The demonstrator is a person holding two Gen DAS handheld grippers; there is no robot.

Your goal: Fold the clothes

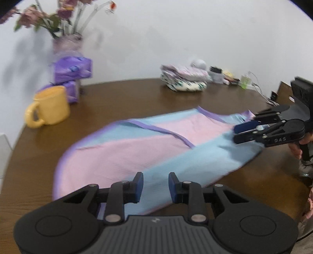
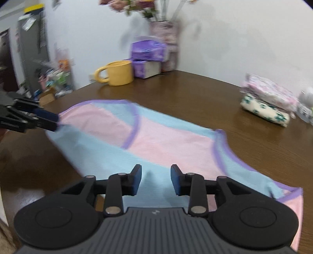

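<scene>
Here, two grippers work over one garment (image 1: 137,144) on a brown wooden table (image 1: 125,97). Counted on the table: one yellow mug (image 1: 51,105), two purple packs (image 1: 73,68) stacked one on the other, one vase (image 2: 166,29) of flowers, one pile of folded clothes (image 1: 183,80), and a few small blurred items behind that pile

The garment is a sleeveless top in broad pink and pale-blue bands with purple binding along its edges and openings. It lies flat in the middle of the table, one part folded over so a purple-edged flap crosses the pink band. Both views are blurred

The left gripper (image 1: 155,185) hangs over the garment's near blue edge, its blue pads parted with only cloth showing beneath the gap; the pads press on nothing. The right gripper (image 2: 155,178) is likewise parted above the blue band, gripping nothing. In the left view it (image 1: 245,131) reaches in from the right over the top's far end, a hand (image 1: 297,150) on its handle

The mug's inside cannot be seen. The vase holds pink and purple flowers (image 1: 33,17) on green stems. The folded pile has a white piece with green print at the bottom and pinkish pieces above
</scene>
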